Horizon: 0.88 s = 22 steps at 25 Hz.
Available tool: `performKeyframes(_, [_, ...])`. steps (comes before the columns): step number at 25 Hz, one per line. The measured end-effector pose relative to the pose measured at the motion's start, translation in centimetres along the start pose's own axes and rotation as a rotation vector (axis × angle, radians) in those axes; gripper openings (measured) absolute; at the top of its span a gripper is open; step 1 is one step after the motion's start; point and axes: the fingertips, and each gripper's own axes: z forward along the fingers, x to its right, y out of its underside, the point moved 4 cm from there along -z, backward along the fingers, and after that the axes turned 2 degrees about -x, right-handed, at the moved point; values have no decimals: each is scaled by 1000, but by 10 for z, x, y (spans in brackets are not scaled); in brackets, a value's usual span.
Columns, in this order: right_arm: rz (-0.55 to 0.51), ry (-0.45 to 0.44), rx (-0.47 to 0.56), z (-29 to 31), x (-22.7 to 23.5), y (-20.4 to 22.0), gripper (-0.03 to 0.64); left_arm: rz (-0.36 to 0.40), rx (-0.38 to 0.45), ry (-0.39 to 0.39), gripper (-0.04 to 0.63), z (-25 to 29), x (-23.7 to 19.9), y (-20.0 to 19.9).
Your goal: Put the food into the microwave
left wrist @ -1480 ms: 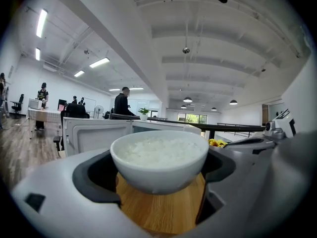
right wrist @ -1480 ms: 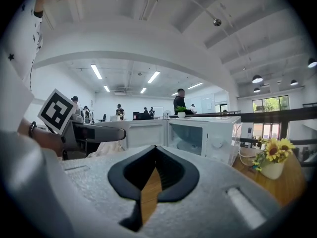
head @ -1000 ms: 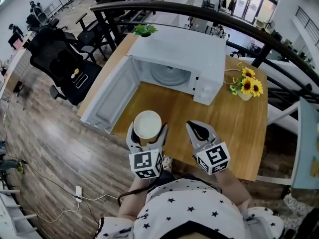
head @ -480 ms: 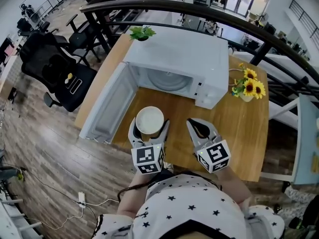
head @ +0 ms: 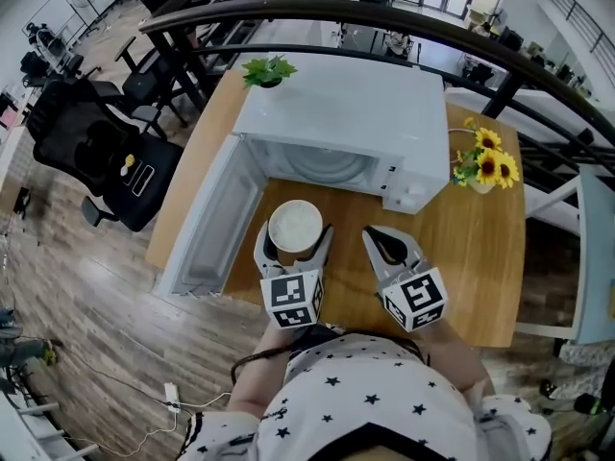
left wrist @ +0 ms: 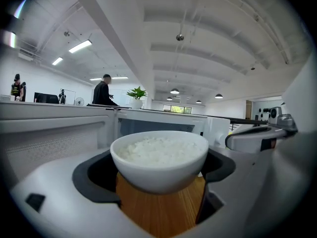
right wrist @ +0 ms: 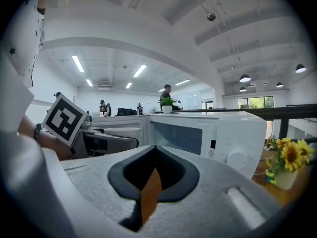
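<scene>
A white bowl of rice [head: 295, 226] [left wrist: 159, 158] is held between the jaws of my left gripper [head: 294, 243] [left wrist: 158, 175], which is shut on it above the wooden table [head: 471, 257]. The white microwave [head: 346, 123] [left wrist: 158, 125] [right wrist: 208, 135] stands just ahead with its door [head: 207, 224] swung open to the left and its cavity showing. My right gripper [head: 387, 246] [right wrist: 154, 182] is to the right of the bowl, shut with nothing between its pads.
A vase of sunflowers [head: 483, 164] [right wrist: 287, 165] stands on the table right of the microwave. A small potted plant [head: 266, 70] sits at the microwave's back left. A dark railing [head: 432, 36] arcs behind the table. Office chairs [head: 96, 152] stand on the floor at left.
Both grippers and the bowl have moved a little forward, closer to the open microwave. The grips are unchanged.
</scene>
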Motion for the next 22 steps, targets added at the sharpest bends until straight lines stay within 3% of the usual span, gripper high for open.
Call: performKeyframes(22, [40,95,-40,45,30,9,6,18,-39,63,483,104,-21,11])
